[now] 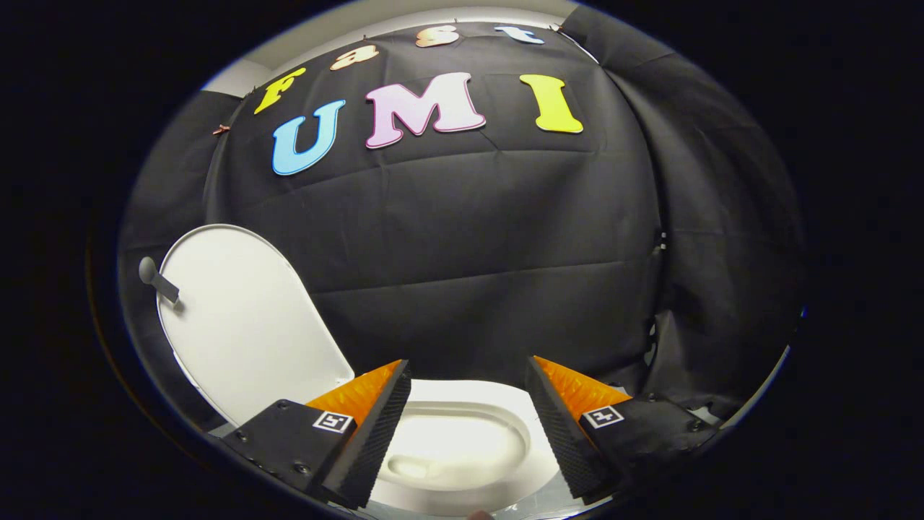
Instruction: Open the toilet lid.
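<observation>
The toilet lid [245, 318] stands raised, leaning back toward the black cloth wall [469, 238], at about ten o'clock from the gripper [468, 393]. The gripper is released: its two fingers stand wide apart with nothing between them, and neither finger touches the lid. Below and between the fingers, at about six o'clock, lies the open toilet bowl [462, 440] with its white seat rim around it.

Judging from how things lie, the task looks almost finished or finished, since the lid is already up. The danger now is that the lid does not rest firmly on the cloth behind it. The wall is soft fabric, so it may give little support, and the lid could fall forward and strike the seat. A careless move of the left finger toward ten o'clock could also catch the lid edge and pull it down again. A small grey knob on a stem [155, 278] sticks out near the top edge of the lid, at about nine o'clock; a finger or the cloth could catch on it. What exactly this part is cannot be told.

Counting the things: one lid, one bowl with one seat rim, one grey knob, one gripper with two fingers, and one square marker on each finger body, so two markers [333, 422].
</observation>
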Demonstrator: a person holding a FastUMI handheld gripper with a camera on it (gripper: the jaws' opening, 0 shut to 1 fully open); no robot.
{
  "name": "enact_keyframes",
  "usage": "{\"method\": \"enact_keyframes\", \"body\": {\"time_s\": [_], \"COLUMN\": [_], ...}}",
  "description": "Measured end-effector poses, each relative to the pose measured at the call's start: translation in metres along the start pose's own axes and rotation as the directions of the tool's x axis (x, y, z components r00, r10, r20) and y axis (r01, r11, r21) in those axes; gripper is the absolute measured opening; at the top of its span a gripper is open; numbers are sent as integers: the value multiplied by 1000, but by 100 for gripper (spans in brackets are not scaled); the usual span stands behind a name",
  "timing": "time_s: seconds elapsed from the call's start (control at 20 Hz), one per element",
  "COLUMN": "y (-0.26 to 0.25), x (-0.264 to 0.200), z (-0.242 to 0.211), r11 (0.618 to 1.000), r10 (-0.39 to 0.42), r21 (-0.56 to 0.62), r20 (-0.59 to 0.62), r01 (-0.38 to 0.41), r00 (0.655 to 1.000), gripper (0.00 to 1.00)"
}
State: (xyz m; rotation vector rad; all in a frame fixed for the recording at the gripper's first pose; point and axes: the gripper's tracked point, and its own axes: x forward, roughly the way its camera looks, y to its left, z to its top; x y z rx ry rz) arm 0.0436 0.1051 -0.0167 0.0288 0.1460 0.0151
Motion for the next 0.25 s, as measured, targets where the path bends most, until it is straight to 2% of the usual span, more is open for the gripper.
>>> {"method": "enact_keyframes", "body": {"time_s": [0.25], "y": [3], "x": [-2], "z": [1], "r11": [1000], "r10": [6], "r21": [4], "r20": [7], "r01": [-6], "r00": [1000], "gripper": [99]}}
